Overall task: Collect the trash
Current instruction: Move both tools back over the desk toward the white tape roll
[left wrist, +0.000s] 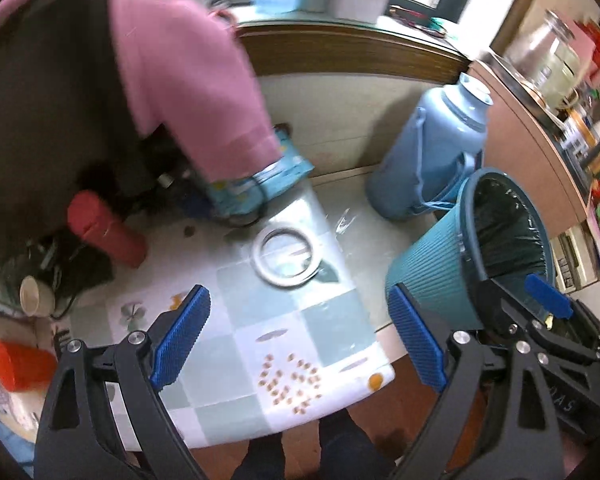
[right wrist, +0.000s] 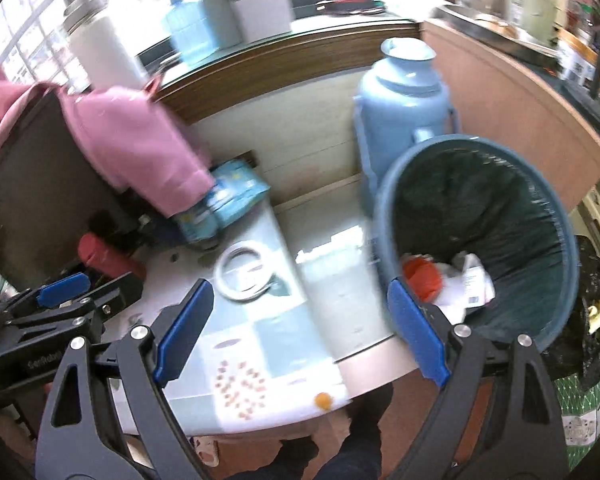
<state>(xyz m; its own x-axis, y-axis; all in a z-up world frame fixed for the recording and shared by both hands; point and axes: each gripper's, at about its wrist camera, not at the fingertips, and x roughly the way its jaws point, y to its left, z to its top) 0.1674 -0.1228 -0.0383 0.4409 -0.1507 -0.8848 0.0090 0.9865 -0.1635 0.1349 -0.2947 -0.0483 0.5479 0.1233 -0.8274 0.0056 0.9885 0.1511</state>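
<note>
Left gripper (left wrist: 300, 344) and right gripper (right wrist: 300, 332): jaws wide apart, nothing held, above table (left wrist: 260, 320). Bin (right wrist: 480, 240) right of table, containing crumpled paper (right wrist: 468, 280) and orange item (right wrist: 422, 276).

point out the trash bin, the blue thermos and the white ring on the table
trash bin (right wrist: 384, 216): right wrist view, left rim.
blue thermos (left wrist: 416, 152): left wrist view, body.
white ring (left wrist: 260, 258): left wrist view, left edge.

Both wrist views look steeply down, close — sharing the table (left wrist: 268, 344) and bin (right wrist: 476, 240).
</note>
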